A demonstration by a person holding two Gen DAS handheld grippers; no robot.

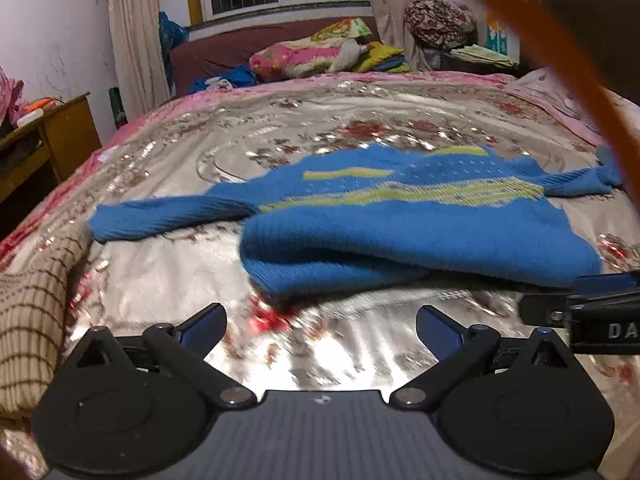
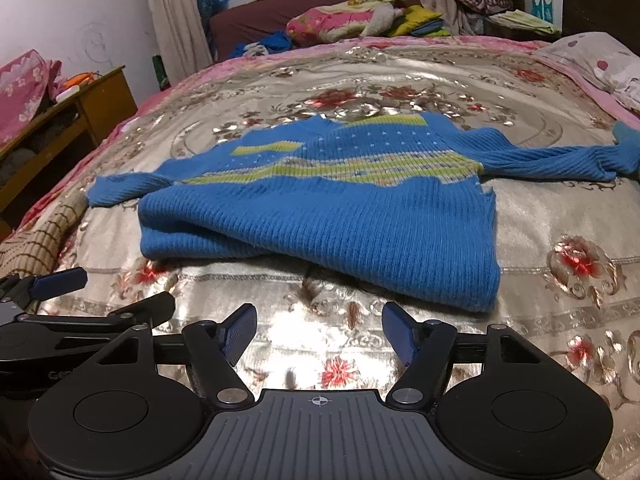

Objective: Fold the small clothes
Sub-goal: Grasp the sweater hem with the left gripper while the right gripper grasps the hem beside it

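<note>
left tongs and right tongs gape, side by side, empty.

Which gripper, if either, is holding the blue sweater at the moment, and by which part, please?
Neither: the left gripper and right gripper are open and empty, just short of the blue sweater.

Bed w/ shiny floral cover: blue sweater flat, checked cloth at left edge.

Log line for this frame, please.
left tongs open, empty | right tongs open, empty | blue sweater flat on bedspread, hem folded up
</note>
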